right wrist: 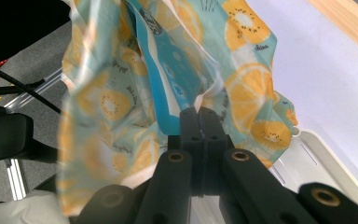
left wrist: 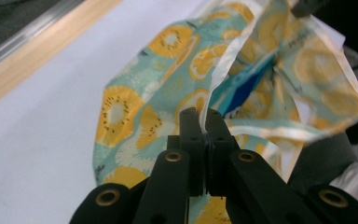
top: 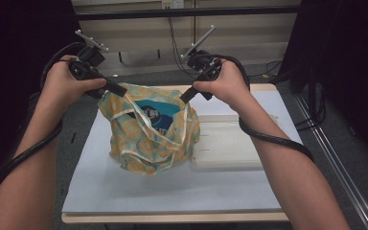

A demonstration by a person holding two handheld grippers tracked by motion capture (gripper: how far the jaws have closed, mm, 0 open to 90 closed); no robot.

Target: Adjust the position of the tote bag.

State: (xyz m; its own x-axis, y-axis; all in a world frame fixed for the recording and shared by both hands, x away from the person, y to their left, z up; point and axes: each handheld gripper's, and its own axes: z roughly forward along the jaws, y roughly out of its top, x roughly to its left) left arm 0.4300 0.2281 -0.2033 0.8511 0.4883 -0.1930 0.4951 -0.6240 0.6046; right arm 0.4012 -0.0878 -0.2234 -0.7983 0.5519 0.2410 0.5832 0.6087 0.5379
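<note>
A teal bag (top: 148, 139) printed with orange and kiwi slices stands on the white board (top: 124, 191) in the high view. A blue packet (top: 155, 112) shows through its open mouth. My left gripper (top: 122, 90) is shut on the bag's left rim, and my right gripper (top: 184, 98) is shut on the right rim. In the left gripper view the gripper (left wrist: 204, 116) pinches the pale edge of the bag (left wrist: 135, 102), with the blue packet (left wrist: 247, 86) beyond it. In the right gripper view the gripper (right wrist: 198, 114) clamps the bag (right wrist: 247, 88) beside the blue packet (right wrist: 172, 79).
A shallow white tray (top: 225, 143) lies on the board just right of the bag, and its corner shows in the right gripper view as the tray (right wrist: 307, 158). The board's wooden edge runs along the front. Cables trail from both grippers over the forearms.
</note>
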